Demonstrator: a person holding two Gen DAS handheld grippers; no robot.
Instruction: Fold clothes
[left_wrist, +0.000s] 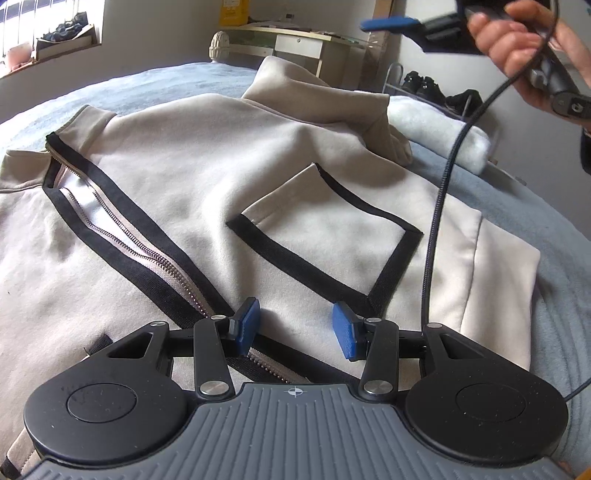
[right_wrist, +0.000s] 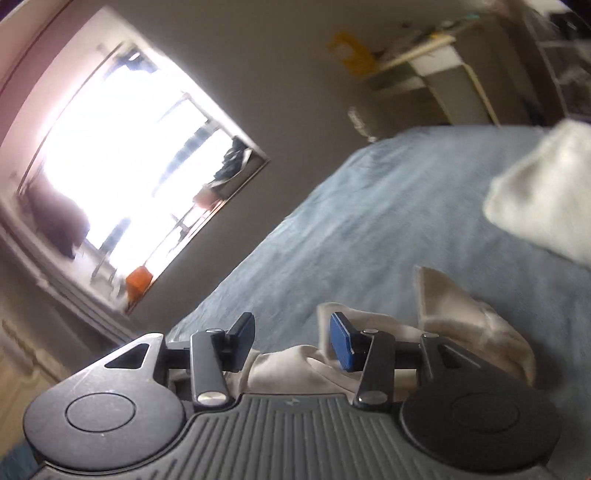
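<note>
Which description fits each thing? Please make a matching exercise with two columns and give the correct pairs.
Column one:
1. jacket
2. chest pocket trim
3. bed cover
4. left claw

Column two:
A. black band around a patch
B. light blue, under the clothing
C. beige, spread flat with its zip partly undone
D. blue pads apart, nothing between them, above the fabric

Pairs: 1-C, 2-A, 3-B, 4-D
</note>
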